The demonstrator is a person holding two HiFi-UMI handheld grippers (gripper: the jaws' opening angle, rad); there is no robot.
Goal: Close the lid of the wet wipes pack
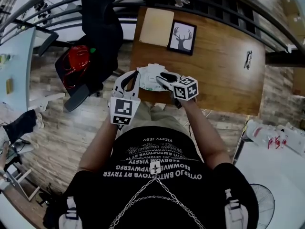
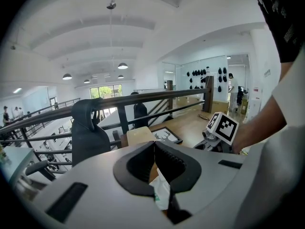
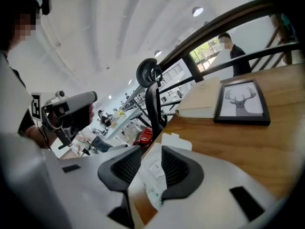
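Observation:
The white wet wipes pack (image 1: 148, 75) lies at the near edge of the wooden table (image 1: 224, 70), between my two grippers. My left gripper (image 1: 137, 73) is at the pack's left edge. In the left gripper view its tips meet (image 2: 153, 146), and a crumpled white corner of the pack (image 2: 161, 190) shows in the hollow behind them. I cannot tell whether film is pinched. My right gripper (image 1: 159, 77) reaches over the pack's right part. Its jaws (image 3: 151, 150) stand apart with the pack's printed top (image 3: 152, 175) between them. The white lid flap (image 3: 178, 140) sticks up just past the tips.
A framed deer picture (image 1: 181, 37) and a cream pad (image 1: 156, 26) lie at the table's far side by a dark railing (image 1: 214, 6). A black office chair (image 1: 102, 27) and a red bag (image 1: 76, 63) stand left of the table. A dark item (image 1: 248, 59) lies far right.

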